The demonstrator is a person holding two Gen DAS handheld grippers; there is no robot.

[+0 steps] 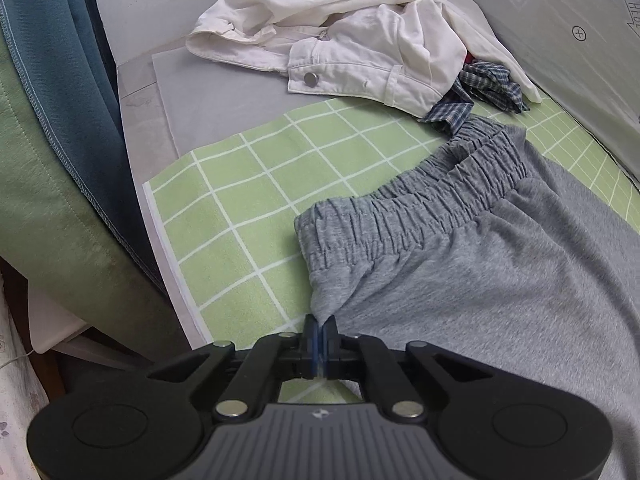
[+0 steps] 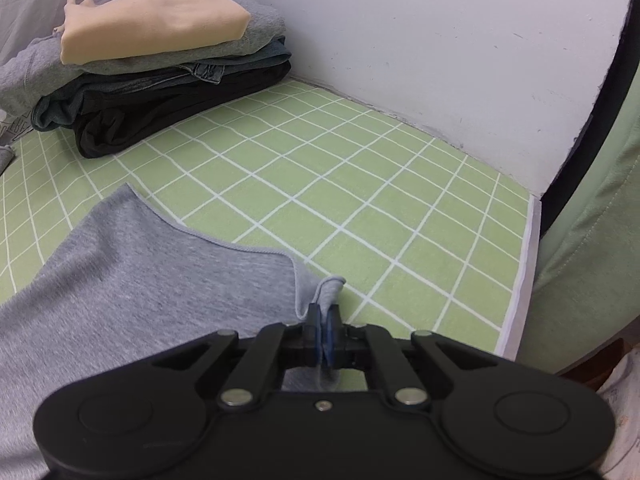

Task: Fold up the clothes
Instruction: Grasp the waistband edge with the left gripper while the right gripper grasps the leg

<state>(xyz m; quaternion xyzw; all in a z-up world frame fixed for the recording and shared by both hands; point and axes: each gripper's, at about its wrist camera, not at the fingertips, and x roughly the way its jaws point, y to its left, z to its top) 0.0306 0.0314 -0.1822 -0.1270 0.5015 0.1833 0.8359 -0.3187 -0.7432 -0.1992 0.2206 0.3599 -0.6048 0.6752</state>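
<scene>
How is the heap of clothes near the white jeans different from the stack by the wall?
The heap led by the white jeans is crumpled and loose, a plaid garment spilling out beneath; the folded stack sits in flat, squared layers. The heap is mostly white; the stack runs from a cream top layer through grey to dark denim and black. Both rest at the edge of the green checked mat.

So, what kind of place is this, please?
Probably a home bedroom or laundry corner: a green checked mat by a wall, a folded stack, an unfolded pile. Both grippers pinch grey pants.
</scene>
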